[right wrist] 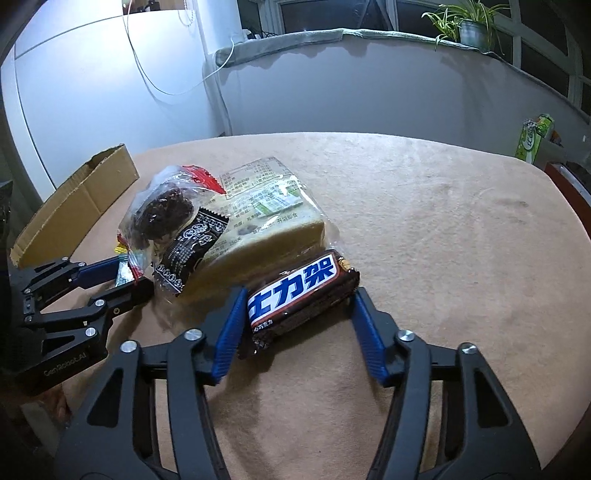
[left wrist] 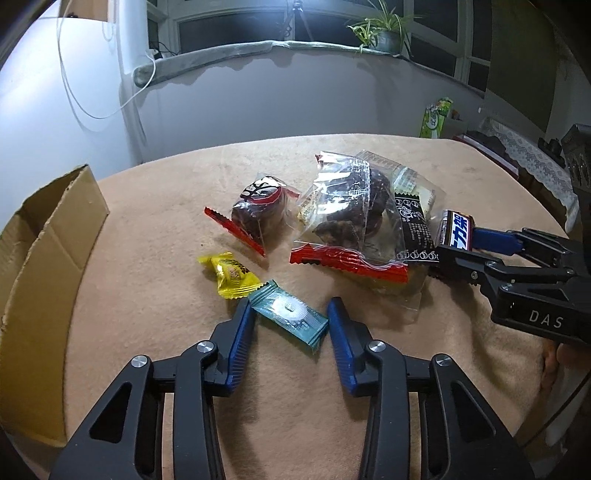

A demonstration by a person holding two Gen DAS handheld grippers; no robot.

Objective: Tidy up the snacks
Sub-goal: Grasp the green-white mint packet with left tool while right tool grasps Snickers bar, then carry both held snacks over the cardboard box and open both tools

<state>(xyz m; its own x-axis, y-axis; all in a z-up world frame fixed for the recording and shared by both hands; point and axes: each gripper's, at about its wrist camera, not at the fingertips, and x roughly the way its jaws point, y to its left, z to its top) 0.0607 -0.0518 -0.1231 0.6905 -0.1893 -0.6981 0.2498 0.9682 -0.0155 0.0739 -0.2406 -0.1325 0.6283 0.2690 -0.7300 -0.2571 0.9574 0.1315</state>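
Note:
My left gripper (left wrist: 290, 310) is open, its blue fingers on either side of a teal snack packet (left wrist: 290, 314) lying on the beige table cloth (left wrist: 147, 258). A yellow candy (left wrist: 231, 275) lies just left of the teal packet. My right gripper (right wrist: 301, 299) is open around a brown Snickers bar (right wrist: 299, 295), which lies between the fingers, close to both. The bar and right gripper also show in the left wrist view (left wrist: 456, 230). A clear bag of dark pastries (left wrist: 351, 218), a small dark cake packet (left wrist: 258, 210), a black sachet (right wrist: 190, 245) and wrapped bread (right wrist: 266, 221) form a pile.
An open cardboard box (left wrist: 40, 251) stands at the table's left edge; it shows in the right wrist view (right wrist: 77, 206) too. A green carton (right wrist: 533, 138) stands beyond the table at the right. A potted plant (left wrist: 386, 35) sits on the window ledge behind.

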